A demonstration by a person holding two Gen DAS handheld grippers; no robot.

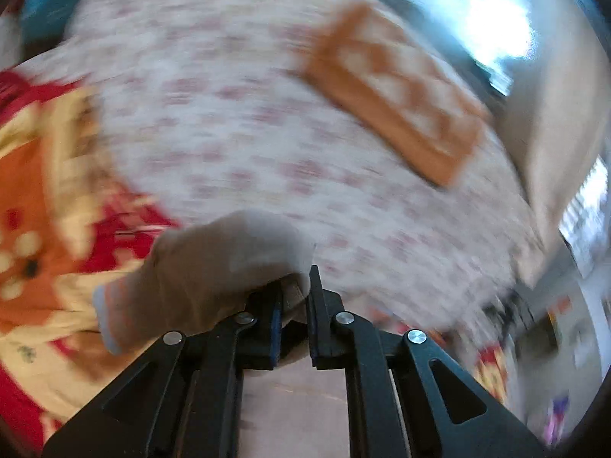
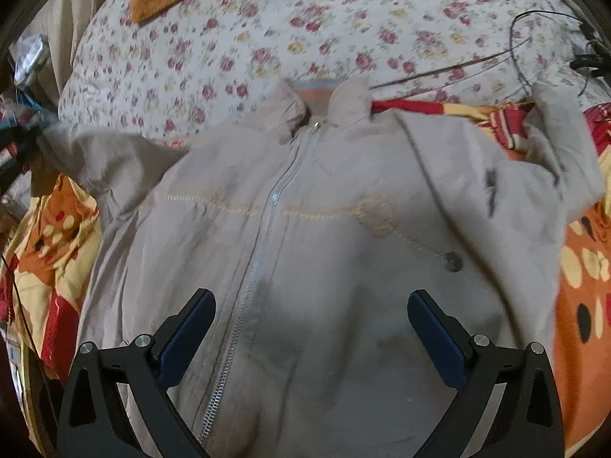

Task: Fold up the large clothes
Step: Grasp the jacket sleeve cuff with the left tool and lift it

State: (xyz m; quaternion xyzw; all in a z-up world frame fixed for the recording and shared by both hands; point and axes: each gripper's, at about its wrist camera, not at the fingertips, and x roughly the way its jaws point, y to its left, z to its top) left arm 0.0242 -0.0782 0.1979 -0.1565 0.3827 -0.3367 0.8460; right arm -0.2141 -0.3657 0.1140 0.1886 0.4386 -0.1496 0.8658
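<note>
Floral bedsheet (image 2: 267, 38) spreads under your work, with a red-and-orange blanket (image 2: 584, 267) over its near part. Your beige zip jacket (image 2: 343, 248) lies front-up across that blanket, collar toward the sheet. Your right gripper (image 2: 311, 337) hovers above it, fingers spread wide. Your left gripper (image 1: 296, 301) pinches what looks like a jacket cuff (image 1: 214, 267), though that view is blurred.

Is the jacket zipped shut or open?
Zipped shut: the jacket lies spread front-up, zipper closed to the collar.
</note>
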